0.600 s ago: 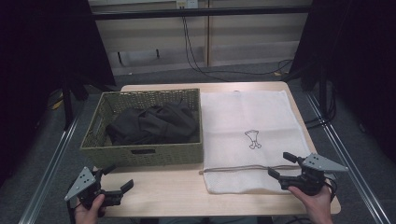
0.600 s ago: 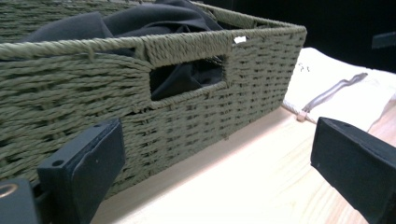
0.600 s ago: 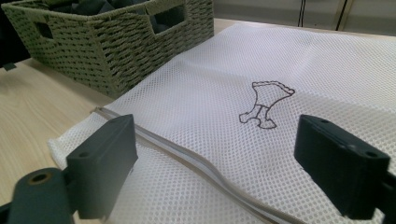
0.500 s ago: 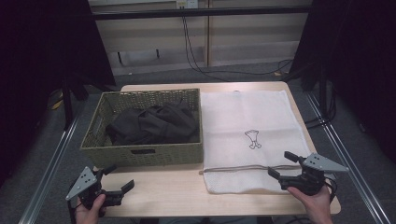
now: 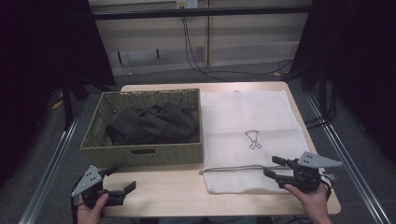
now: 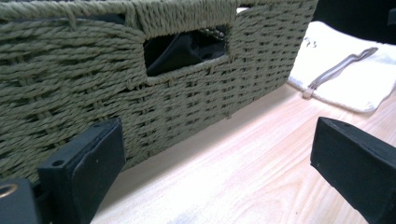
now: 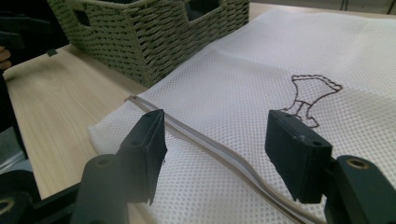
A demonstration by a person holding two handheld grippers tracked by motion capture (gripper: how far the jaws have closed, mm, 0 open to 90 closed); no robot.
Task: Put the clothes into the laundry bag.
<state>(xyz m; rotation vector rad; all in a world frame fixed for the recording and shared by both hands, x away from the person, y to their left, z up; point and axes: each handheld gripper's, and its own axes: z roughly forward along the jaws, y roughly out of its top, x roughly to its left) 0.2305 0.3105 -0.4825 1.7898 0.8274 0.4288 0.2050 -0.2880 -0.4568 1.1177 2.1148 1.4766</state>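
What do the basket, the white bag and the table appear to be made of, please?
Basket: woven olive cord, perhaps paper rope or seagrass; twisted strands show, matte. White bag: fine mesh fabric, likely synthetic; tiny regular holes, with a grey zip-like strip along one edge. Table: pale wood or wood-look laminate, smooth with faint grain.

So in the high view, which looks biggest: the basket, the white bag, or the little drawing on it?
1. Wicker basket and white mesh bag: too alike to rank.
2. Drawing: clearly smallest.

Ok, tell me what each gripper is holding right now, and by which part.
Nothing is held. The left gripper is open over bare table in front of the basket. The right gripper is open above the mesh bag, near its zipper.
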